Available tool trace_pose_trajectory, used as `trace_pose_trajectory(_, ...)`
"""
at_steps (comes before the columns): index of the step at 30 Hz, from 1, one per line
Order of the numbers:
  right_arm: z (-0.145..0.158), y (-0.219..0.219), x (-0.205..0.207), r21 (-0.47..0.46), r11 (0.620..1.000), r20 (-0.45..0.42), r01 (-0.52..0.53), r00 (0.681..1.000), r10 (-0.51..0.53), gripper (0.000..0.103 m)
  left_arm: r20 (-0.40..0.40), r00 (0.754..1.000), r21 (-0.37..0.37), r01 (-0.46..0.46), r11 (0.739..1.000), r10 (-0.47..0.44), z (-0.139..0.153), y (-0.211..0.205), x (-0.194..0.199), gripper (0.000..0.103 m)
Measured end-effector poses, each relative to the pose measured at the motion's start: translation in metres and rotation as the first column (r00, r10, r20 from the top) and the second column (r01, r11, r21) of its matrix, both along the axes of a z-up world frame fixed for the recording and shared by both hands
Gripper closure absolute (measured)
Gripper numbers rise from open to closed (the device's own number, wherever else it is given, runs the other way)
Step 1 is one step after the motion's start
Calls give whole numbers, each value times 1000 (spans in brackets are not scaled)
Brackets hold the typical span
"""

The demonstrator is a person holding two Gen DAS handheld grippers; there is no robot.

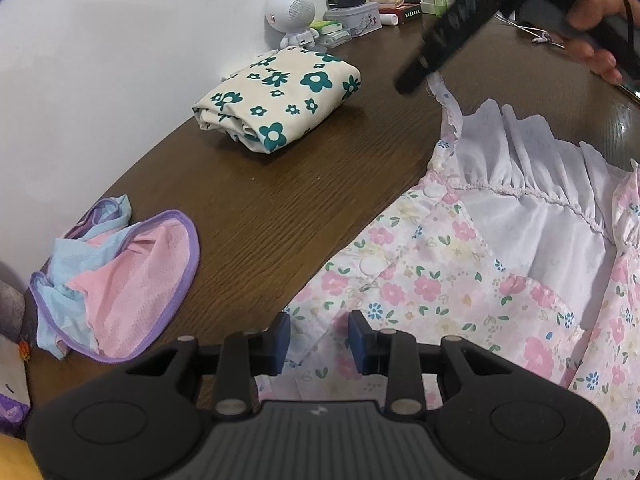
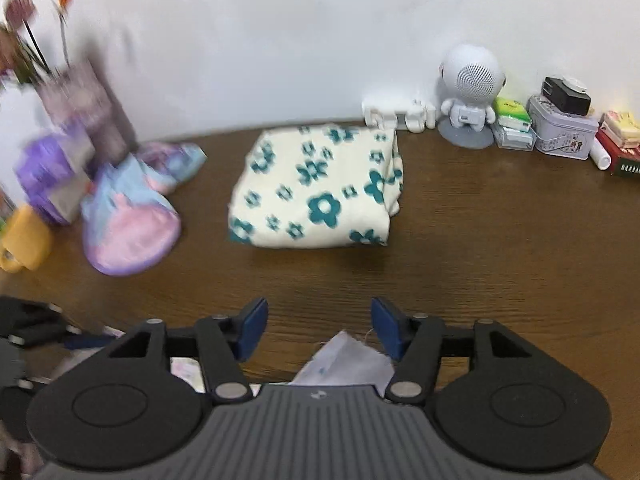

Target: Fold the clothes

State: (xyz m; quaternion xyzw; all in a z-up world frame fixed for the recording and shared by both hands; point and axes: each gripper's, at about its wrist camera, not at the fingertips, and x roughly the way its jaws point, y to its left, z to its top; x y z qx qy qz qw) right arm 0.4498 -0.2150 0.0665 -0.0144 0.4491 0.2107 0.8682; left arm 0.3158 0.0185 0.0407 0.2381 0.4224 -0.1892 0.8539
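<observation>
Pink floral garment (image 1: 460, 280) lies spread on the near right of the table (image 1: 280, 208), both the left gripper (image 1: 319, 338) and right gripper (image 2: 319, 330) part-open and holding nothing, so I'd smooth it flat before regripping its corners.

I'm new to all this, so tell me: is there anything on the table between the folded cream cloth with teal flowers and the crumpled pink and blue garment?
Nothing: in both wrist views only bare brown table separates the folded cloth from the crumpled garment.
</observation>
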Motion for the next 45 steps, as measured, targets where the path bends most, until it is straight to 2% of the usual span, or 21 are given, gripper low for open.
trace_pose_trajectory(2, -9, 2, 2, -20, 999, -41, -25, 999, 24, 91, 3, 1000, -6, 2, 1000, -2, 0, 1, 0, 73)
trace_pose_trajectory(9, -14, -24, -45, -100, 993, -22, -65, 998, 63, 92, 6, 1000, -27, -4, 1000, 4, 0, 5, 1, 68)
trace_pose_trajectory(14, -33, -30, -52, -125, 990, -43, -66, 997, 61, 92, 14, 1000, -30, -10, 999, 11, -1, 7, 1, 62)
trace_pose_trajectory(19, -44, -26, -57, -151, 985, -7, -80, 997, 80, 90, 22, 1000, -28, -3, 1000, 4, 1, 9, 1, 55)
trace_pose_trajectory(22, -37, -29, -60, -138, 986, 10, -96, 995, 98, 87, 17, 1000, -62, 14, 998, -13, 13, 15, -4, 55)
trace_pose_trajectory(23, -31, -32, -61, -127, 986, 28, -104, 994, 108, 83, 31, 999, -79, 21, 997, -18, 19, 18, -6, 51)
trace_pose_trajectory(25, -16, -38, -64, -117, 985, 70, -127, 988, 136, 66, 62, 998, -98, 34, 995, -28, 34, 27, -10, 43)
trace_pose_trajectory(26, -8, -40, -64, -123, 981, 90, -147, 983, 158, 52, 76, 997, -93, 38, 995, -31, 39, 30, -10, 39)
trace_pose_trajectory(27, -1, -41, -64, -140, 975, 107, -170, 977, 186, 46, 83, 996, -80, 40, 996, -33, 43, 32, -8, 38)
trace_pose_trajectory(30, 13, -33, -56, -213, 946, 127, -245, 953, 276, 45, 41, 998, -50, 39, 998, -37, 43, 34, 6, 38)
trace_pose_trajectory(32, 15, -21, -45, -248, 922, 106, -297, 938, 331, 45, -6, 998, -39, 58, 998, -58, 36, 32, 17, 40)
trace_pose_trajectory(36, 0, 3, -29, -305, 844, 12, -441, 884, 467, 45, -67, 986, -36, 151, 988, -153, 22, 22, 29, 56)
trace_pose_trajectory(40, -19, 13, -14, -295, 789, -95, -539, 838, 537, 45, -103, 967, -39, 228, 973, -231, 12, 15, 37, 59)
trace_pose_trajectory(45, -28, 17, -6, -278, 748, -139, -602, 796, 589, 45, -156, 947, -34, 278, 960, -280, 3, 14, 48, 60)
